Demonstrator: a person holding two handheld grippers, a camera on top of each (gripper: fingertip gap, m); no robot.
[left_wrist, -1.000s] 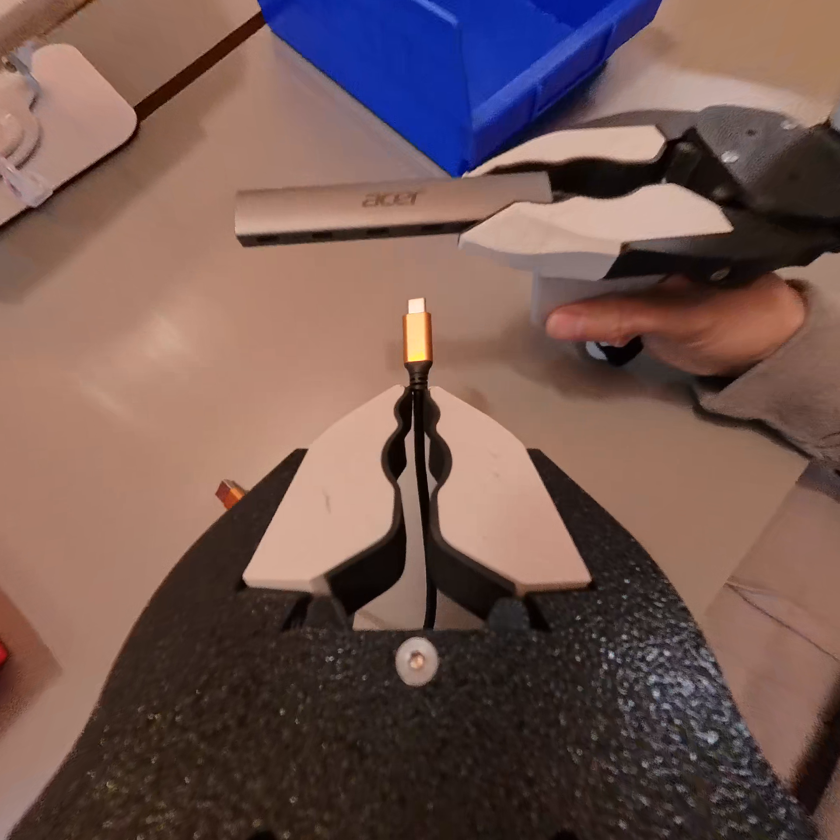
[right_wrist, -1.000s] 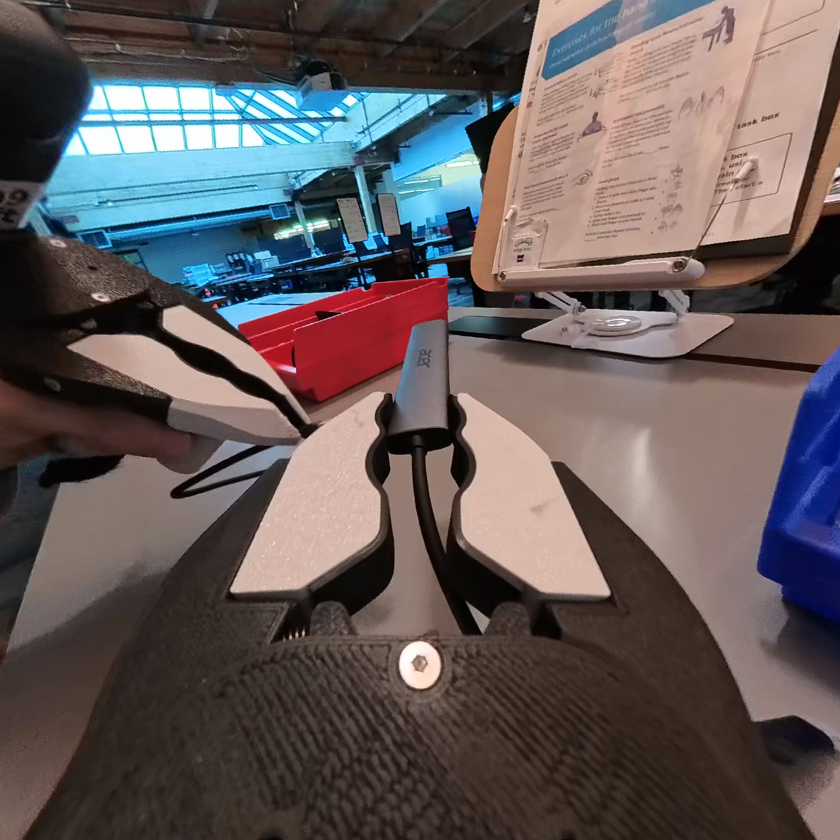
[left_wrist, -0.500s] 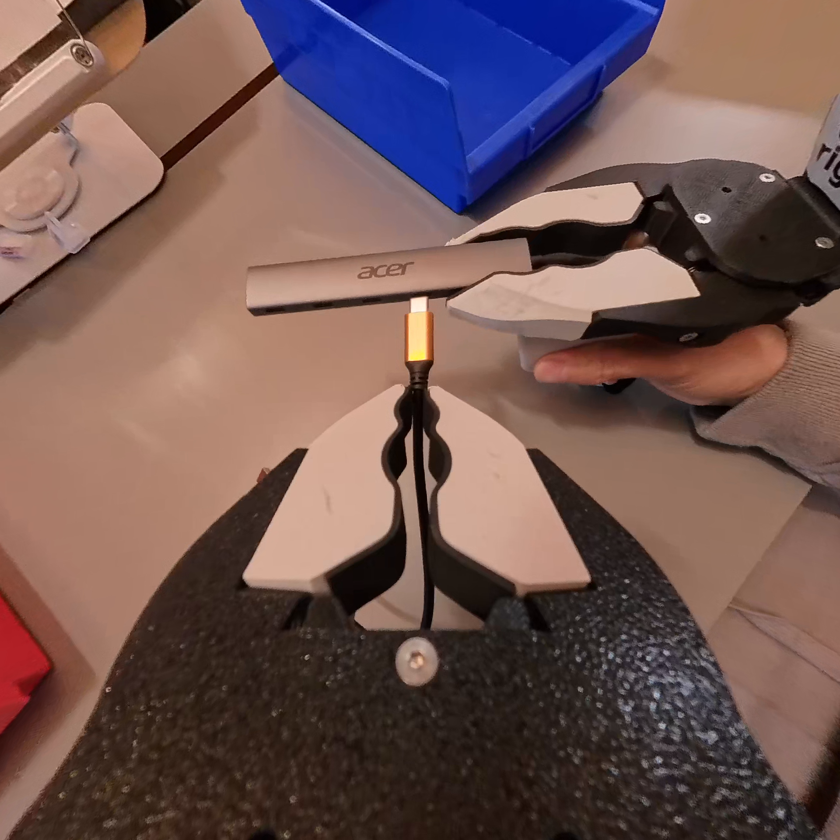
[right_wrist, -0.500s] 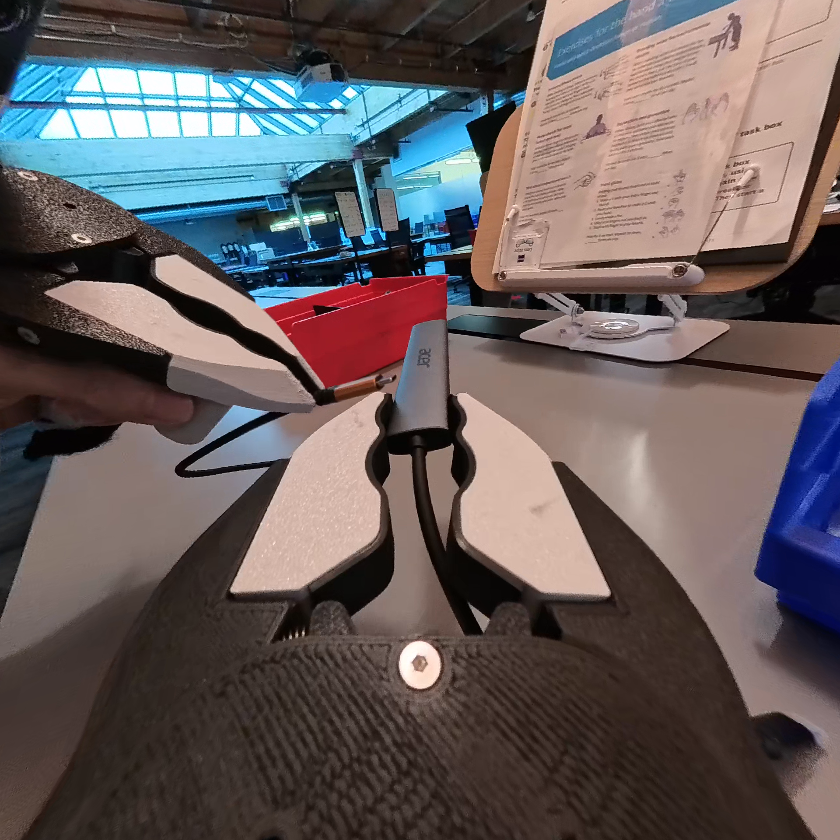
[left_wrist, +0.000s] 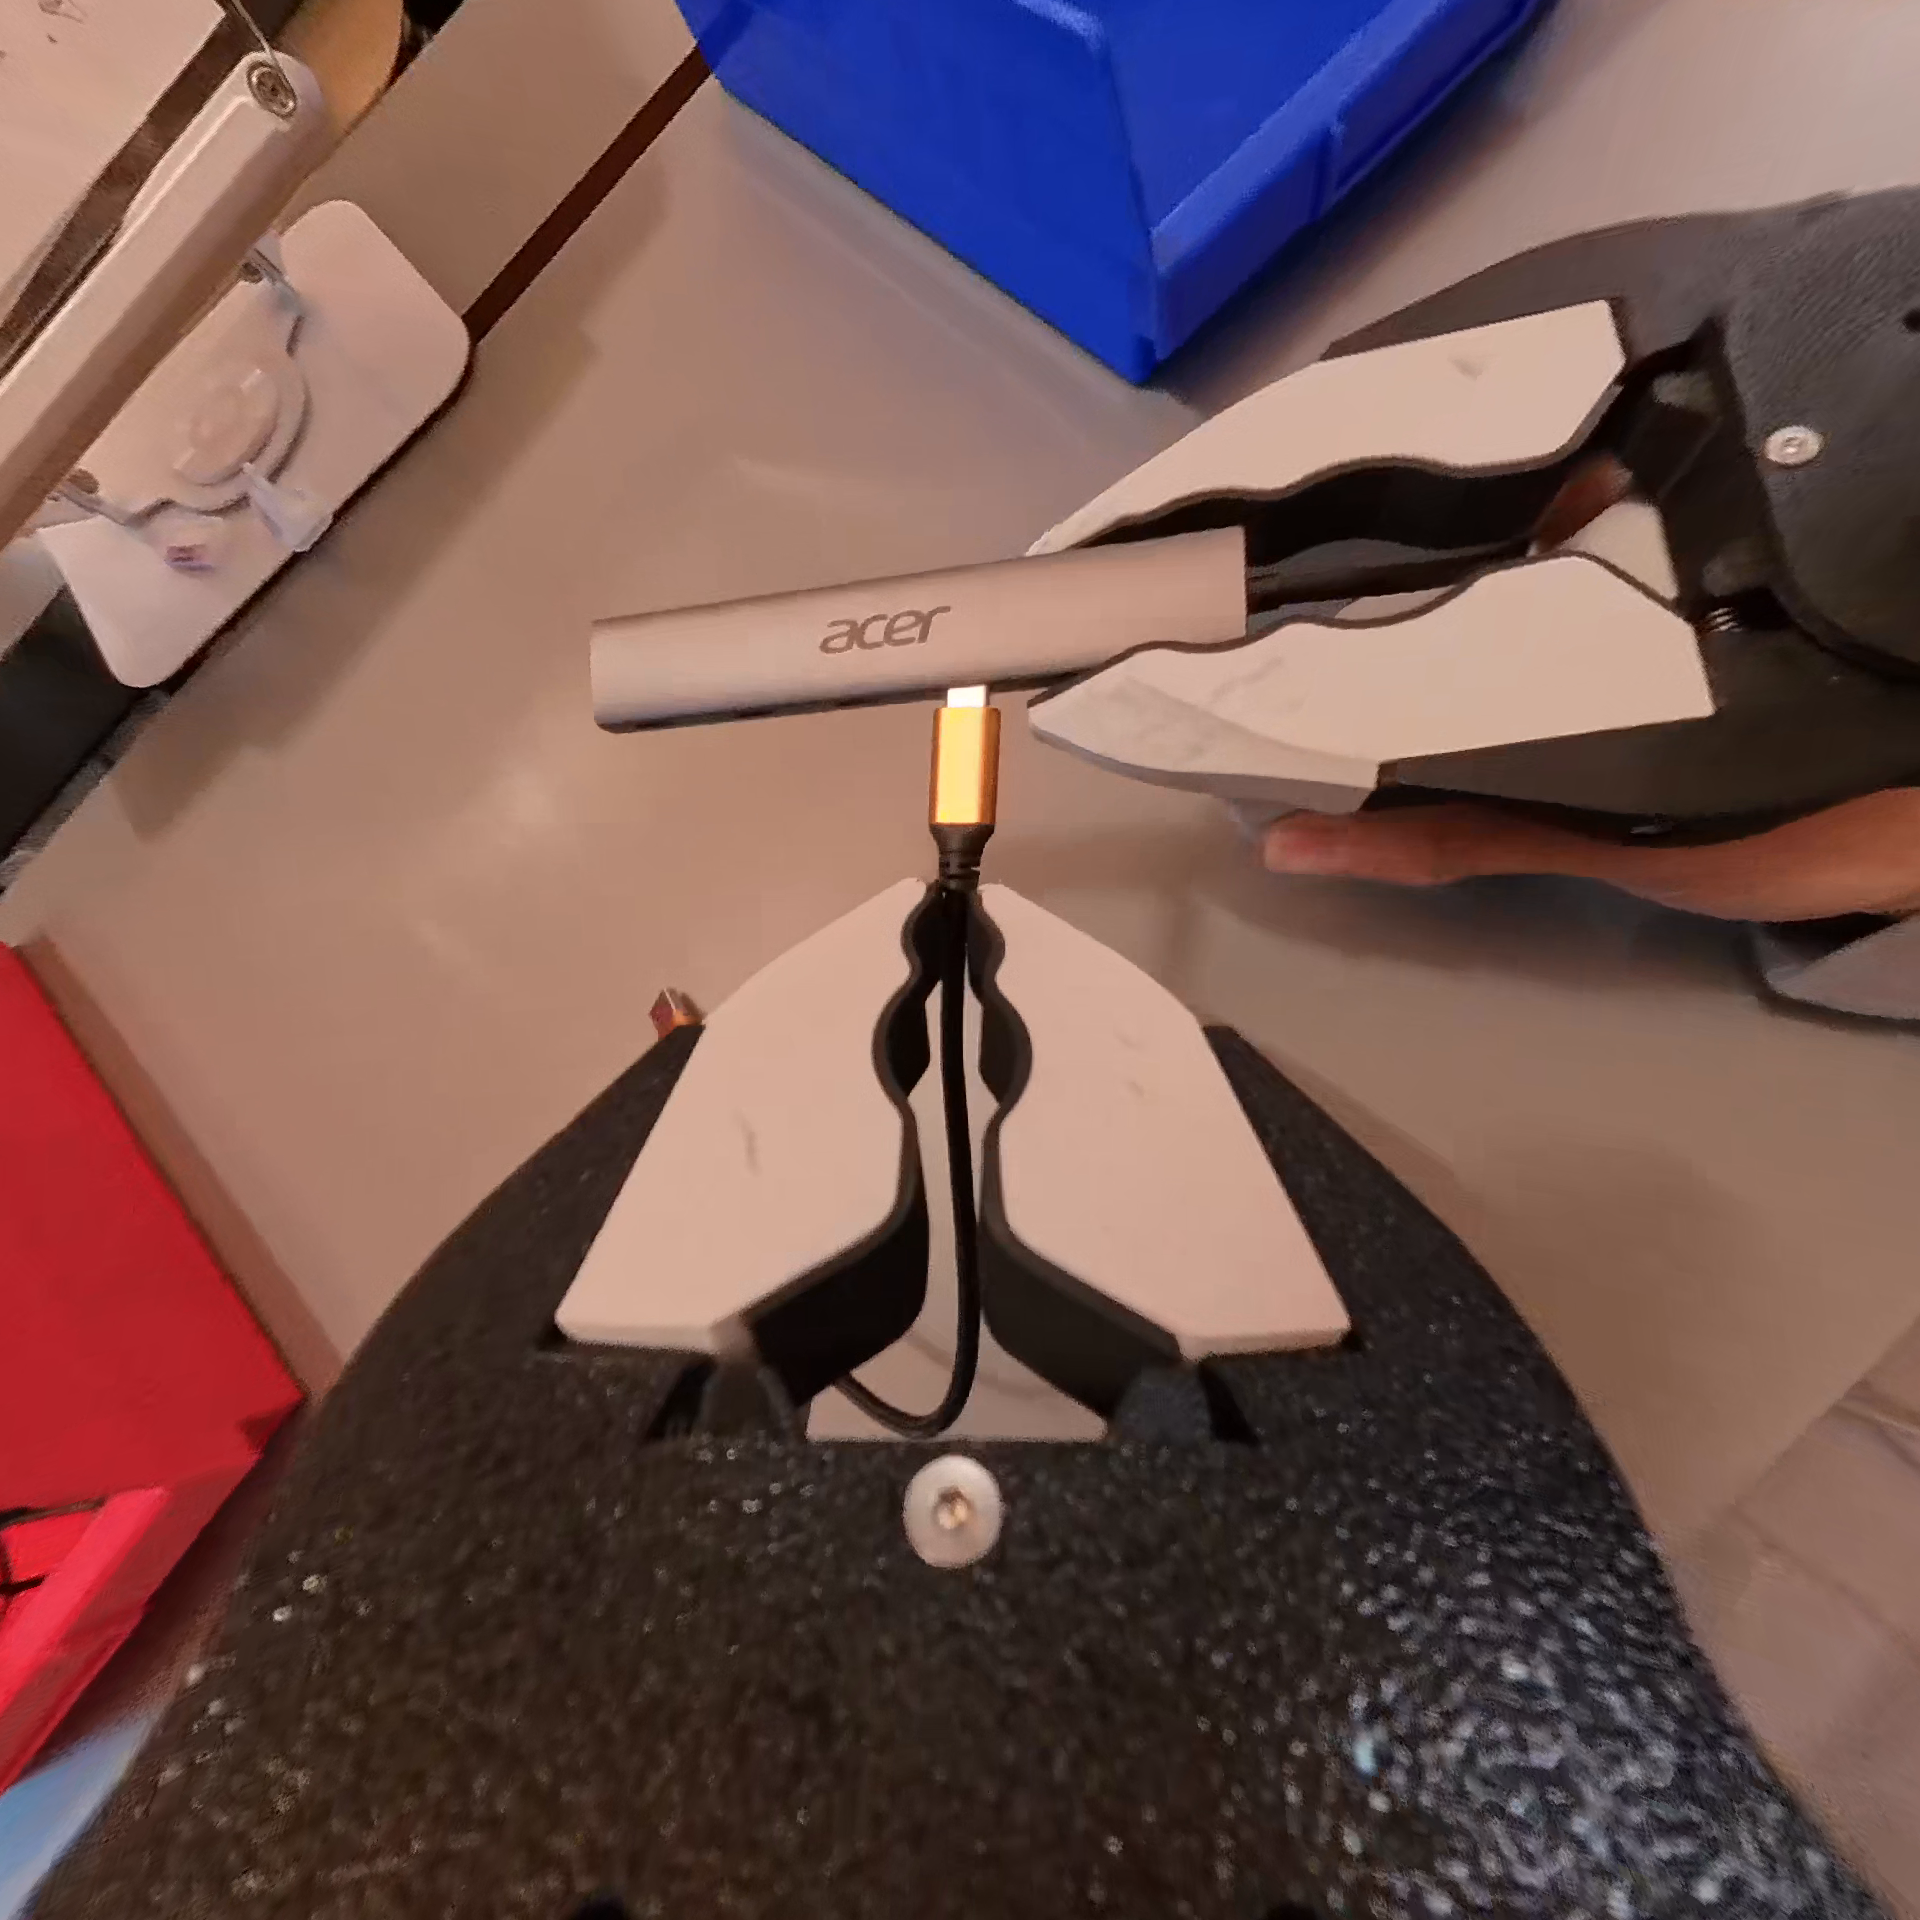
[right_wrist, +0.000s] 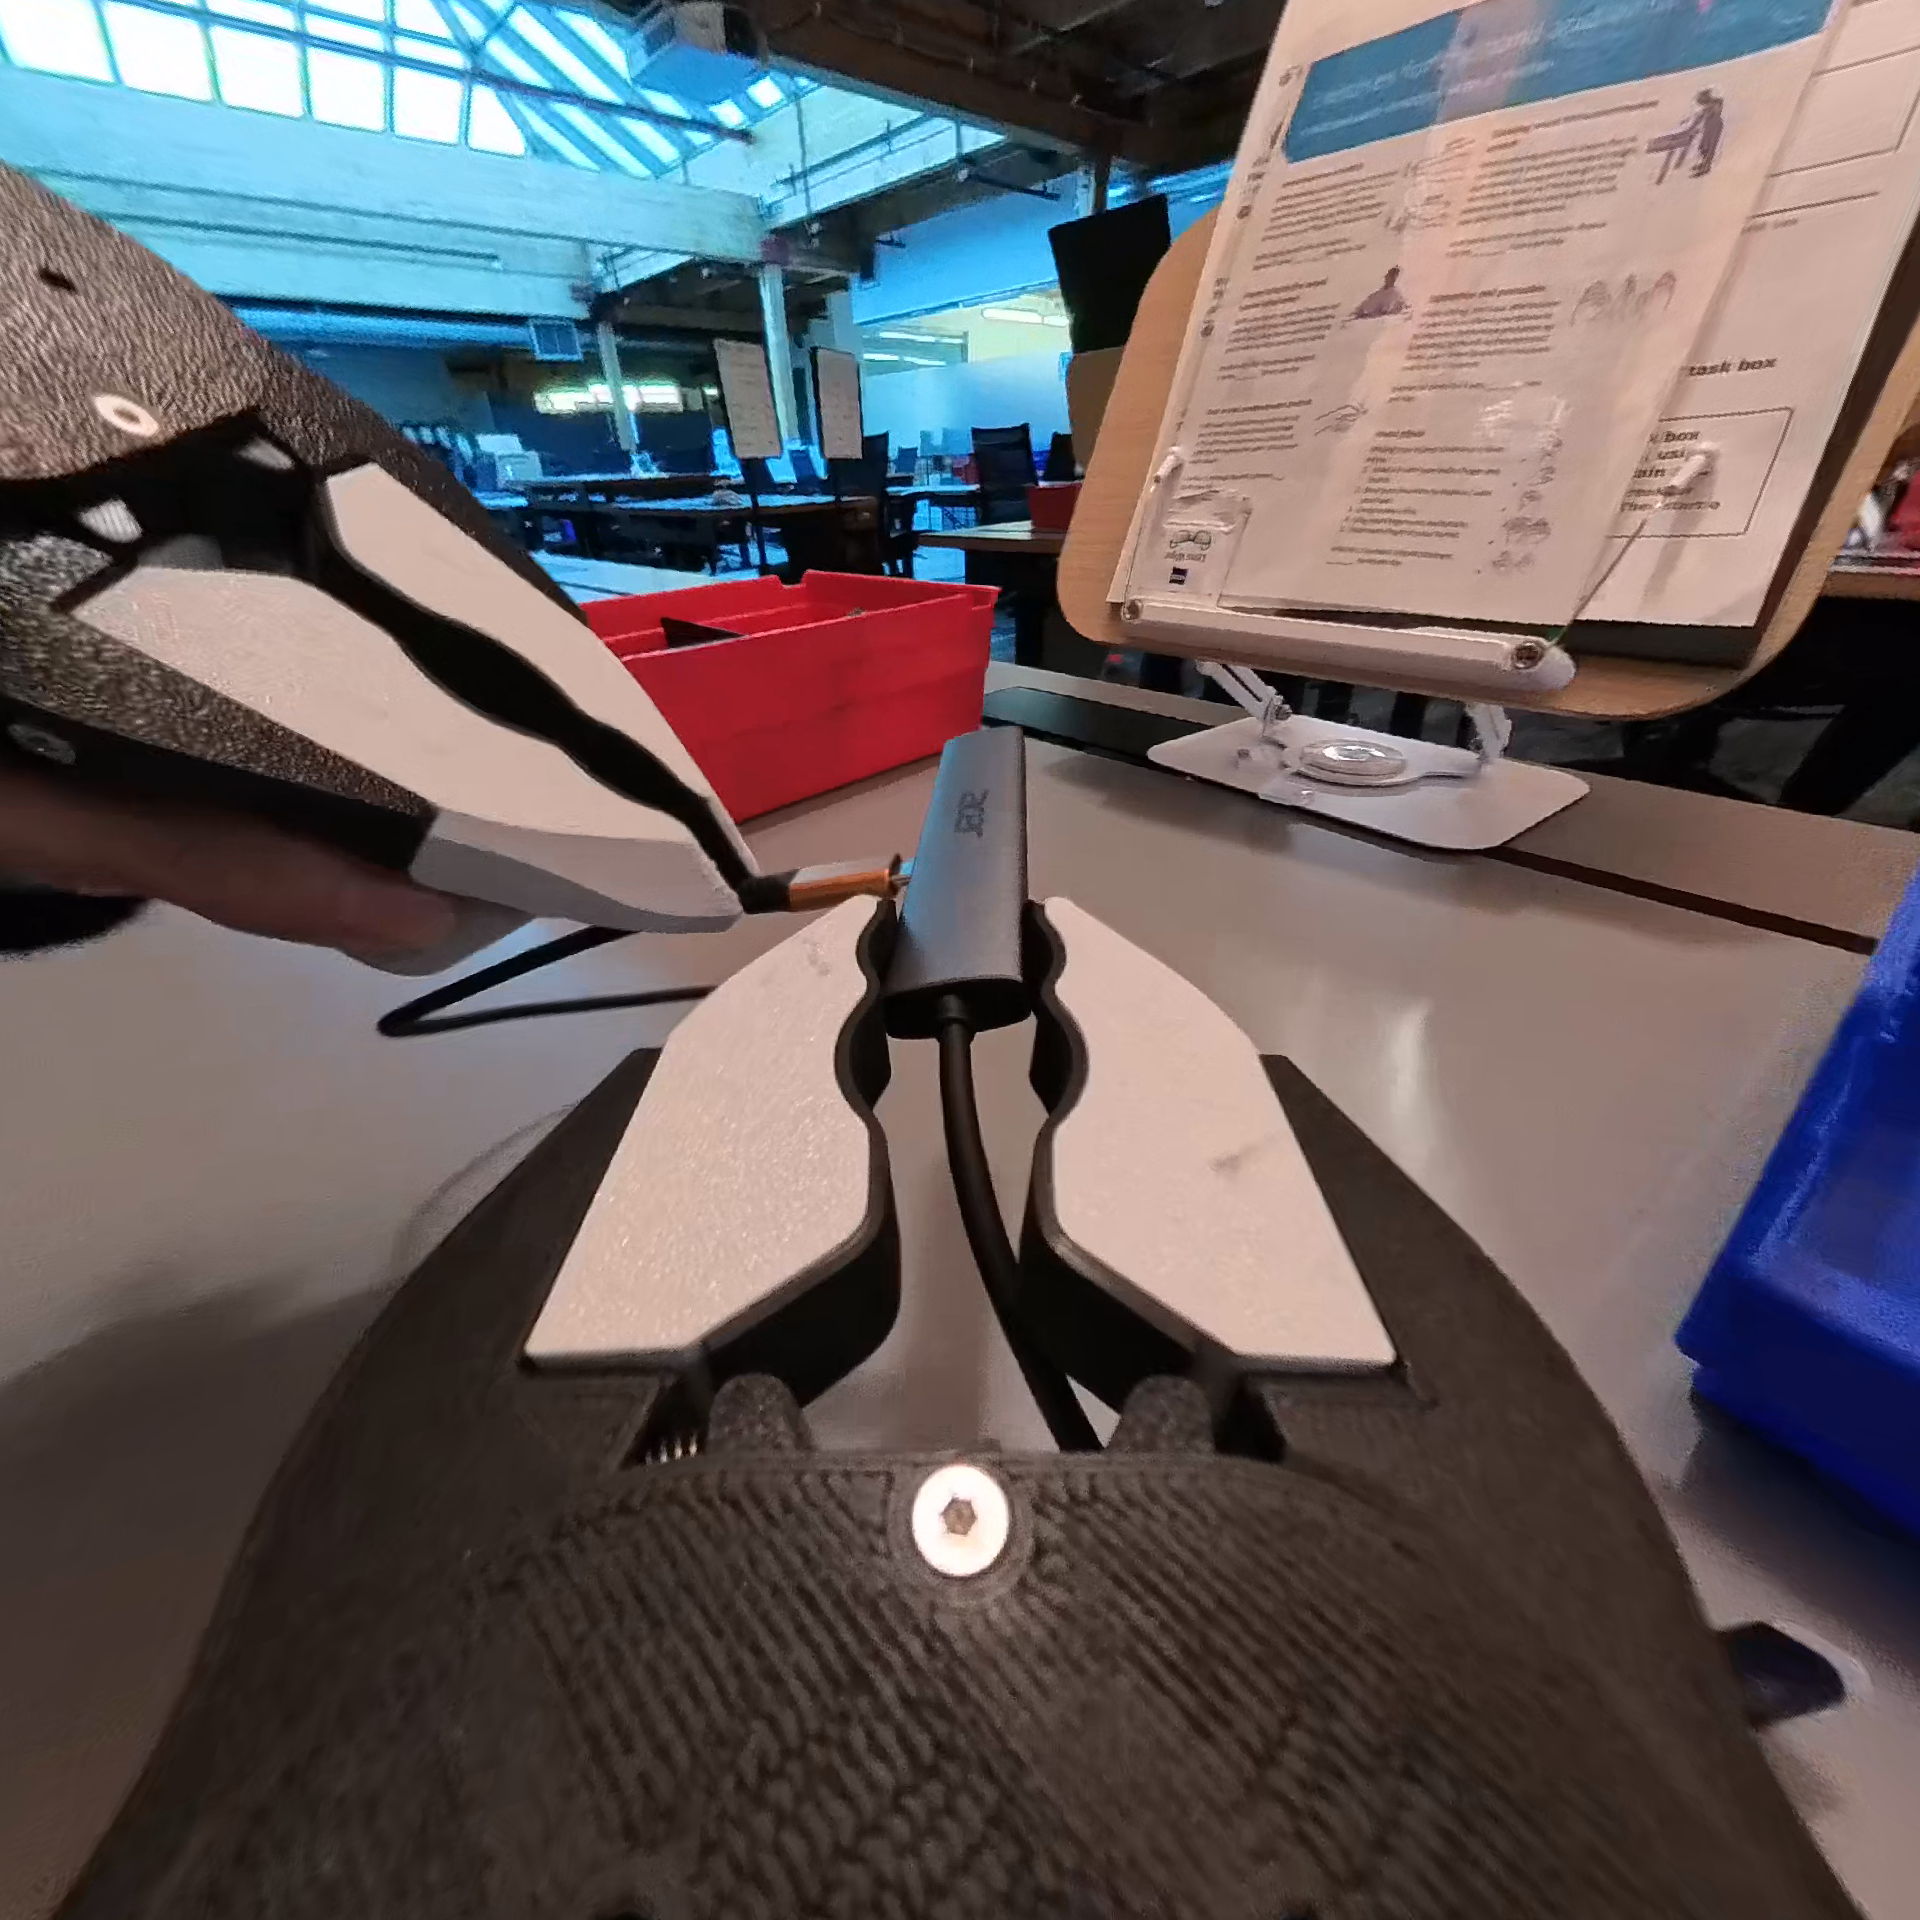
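- Gripping a black braided cable (left_wrist: 958, 1143) just behind its gold plug (left_wrist: 966, 764), the left gripper (left_wrist: 954, 894) had its jaws clenched on the cord, with the plug pointing straight ahead.
- Held level across from it, a slim grey hub (left_wrist: 914, 634) was clamped at one end by the right gripper (left_wrist: 1049, 623), jaws closed on the hub's body; the hub's own black lead (right_wrist: 997, 1226) ran back between them.
- Over the last second the plug had gone from well short of the hub to meeting its long side: the silver tip (left_wrist: 971, 694) touched or had just entered the edge that carries the ports.
- From the right wrist view, the plug (right_wrist: 842, 886) came in from the left and reached the hub's (right_wrist: 971, 862) side; whether it was fully seated could not be told.
- That closing of the gap suggests the plug and hub were being joined, with the pair held in the air above the grey worktop (left_wrist: 520, 935).
- A hand (left_wrist: 1558, 852) showed under the right gripper.
- Around them: a blue bin (left_wrist: 1091, 156) beyond the hub, a red bin (right_wrist: 821, 686) to the far left, and a tilted document stand (right_wrist: 1455, 644) holding printed sheets on a white base.
- The cable's loose end (left_wrist: 673, 1006) lay on the worktop beside the left gripper.
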